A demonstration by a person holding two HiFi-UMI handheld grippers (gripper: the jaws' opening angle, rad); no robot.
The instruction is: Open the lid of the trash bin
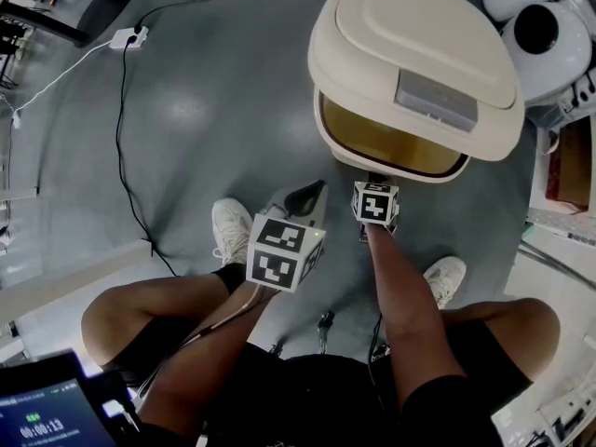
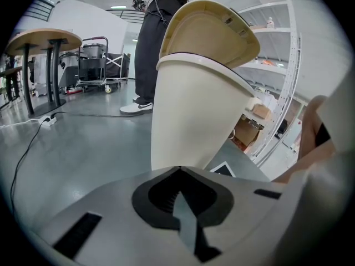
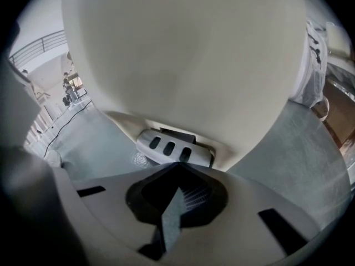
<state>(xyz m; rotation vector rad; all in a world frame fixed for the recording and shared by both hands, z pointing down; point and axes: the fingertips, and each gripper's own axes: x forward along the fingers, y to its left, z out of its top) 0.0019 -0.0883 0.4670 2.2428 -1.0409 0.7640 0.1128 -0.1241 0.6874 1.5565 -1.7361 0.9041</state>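
The cream trash bin (image 1: pixel 410 110) stands on the grey floor, its lid (image 1: pixel 419 35) tilted up so the yellowish inside (image 1: pixel 386 142) shows. From the left gripper view the bin (image 2: pixel 194 115) rises just ahead with the lid (image 2: pixel 213 29) raised. My right gripper (image 1: pixel 376 186) is shut, low at the bin's foot. In the right gripper view its tips (image 3: pixel 178 164) sit at the near edge of the grey slotted pedal (image 3: pixel 173 147), under the bin's body (image 3: pixel 183 54). My left gripper (image 1: pixel 307 196) is shut and empty, held back left of the bin (image 2: pixel 178 169).
A black cable (image 1: pixel 121 138) and a white power strip (image 1: pixel 128 37) lie on the floor to the left. White round objects (image 1: pixel 545 26) crowd the bin's right. Shelving (image 2: pixel 288 65) stands right; a person (image 2: pixel 158 37) stands behind the bin. My shoes (image 1: pixel 231 226) flank the grippers.
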